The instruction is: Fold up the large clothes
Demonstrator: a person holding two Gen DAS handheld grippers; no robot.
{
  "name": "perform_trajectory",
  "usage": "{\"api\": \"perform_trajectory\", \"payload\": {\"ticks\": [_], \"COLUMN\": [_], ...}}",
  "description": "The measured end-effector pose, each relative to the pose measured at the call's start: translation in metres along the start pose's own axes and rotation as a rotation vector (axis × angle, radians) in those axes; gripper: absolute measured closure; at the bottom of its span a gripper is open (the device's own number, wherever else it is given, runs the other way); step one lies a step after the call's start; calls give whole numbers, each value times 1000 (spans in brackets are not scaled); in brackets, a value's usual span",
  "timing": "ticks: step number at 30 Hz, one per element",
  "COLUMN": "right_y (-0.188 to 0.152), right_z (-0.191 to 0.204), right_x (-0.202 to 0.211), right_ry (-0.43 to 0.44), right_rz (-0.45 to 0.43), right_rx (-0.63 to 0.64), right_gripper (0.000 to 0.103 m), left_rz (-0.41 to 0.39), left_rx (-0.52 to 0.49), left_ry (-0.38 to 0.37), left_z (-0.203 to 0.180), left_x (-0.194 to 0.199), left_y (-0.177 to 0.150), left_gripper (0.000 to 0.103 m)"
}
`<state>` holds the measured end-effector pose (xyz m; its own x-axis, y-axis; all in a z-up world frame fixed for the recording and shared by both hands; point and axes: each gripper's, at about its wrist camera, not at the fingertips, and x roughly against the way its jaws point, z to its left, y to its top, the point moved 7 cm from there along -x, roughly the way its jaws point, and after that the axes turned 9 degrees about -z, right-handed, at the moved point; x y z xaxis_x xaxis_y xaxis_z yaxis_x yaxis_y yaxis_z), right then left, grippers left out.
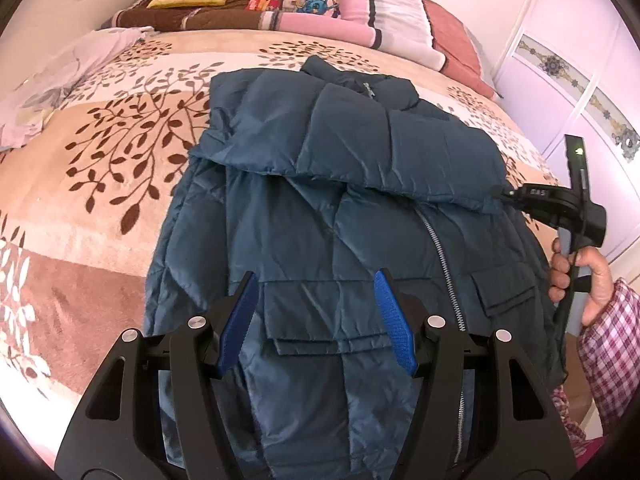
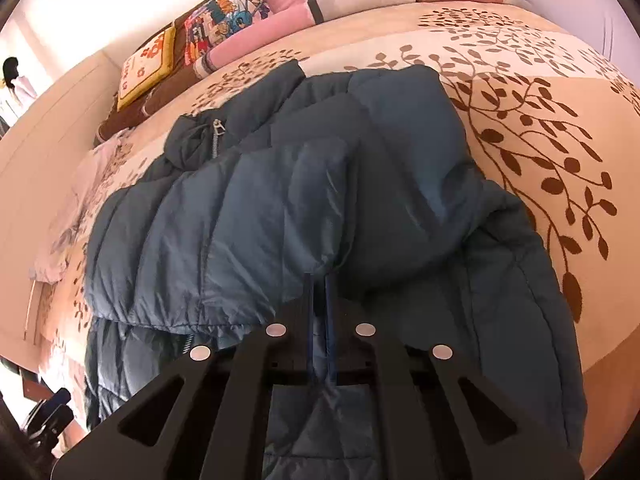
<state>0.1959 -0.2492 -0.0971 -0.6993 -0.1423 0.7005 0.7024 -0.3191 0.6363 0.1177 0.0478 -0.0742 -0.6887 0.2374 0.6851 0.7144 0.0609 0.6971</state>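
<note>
The puffy, slippery jacket (image 1: 352, 208) suits cuff grips: right gripper (image 2: 320, 280) jaws pinch its sleeve; left gripper (image 1: 314, 312) jaws gape empty.

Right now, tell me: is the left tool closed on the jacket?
No. The left tool hangs over the blue jacket with its blue pads spread wide apart, clamping nothing.

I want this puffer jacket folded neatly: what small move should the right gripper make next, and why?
Probably lift and draw the pinched fabric inward across the jacket. The right gripper is shut on the jacket's edge, while the left gripper hovers open above the front.
</note>
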Motion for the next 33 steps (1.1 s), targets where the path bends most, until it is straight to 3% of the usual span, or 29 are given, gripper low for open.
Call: {"api": "perform_trajectory", "payload": {"ticks": [15,16,17,18,20,33], "right_y": [-43,-48,-52,-53,-56,-82], "right_z": [-8,-9,-10,-11,-10,-7], "right_x": [74,80,85,89,102,138], "right_ry": [32,46,48,45,44,18], "right_rz": [28,33,34,25,-5,-1], "right_rx": [39,25,12,4,5,86], "right_gripper": [96,78,44,33,31,31], "left_rz": [-13,-18,-24,-32,-42,-64], "left_rx": [24,28,33,38,37,27], "left_ry": [29,28,27,25,21,28], "left_z": [12,12,13,13,12,14], "left_x": [24,26,29,32,37,61], "left_y": [-24,-25,-26,-26,-28,-43], "left_gripper": [43,43,43,43,43,42]}}
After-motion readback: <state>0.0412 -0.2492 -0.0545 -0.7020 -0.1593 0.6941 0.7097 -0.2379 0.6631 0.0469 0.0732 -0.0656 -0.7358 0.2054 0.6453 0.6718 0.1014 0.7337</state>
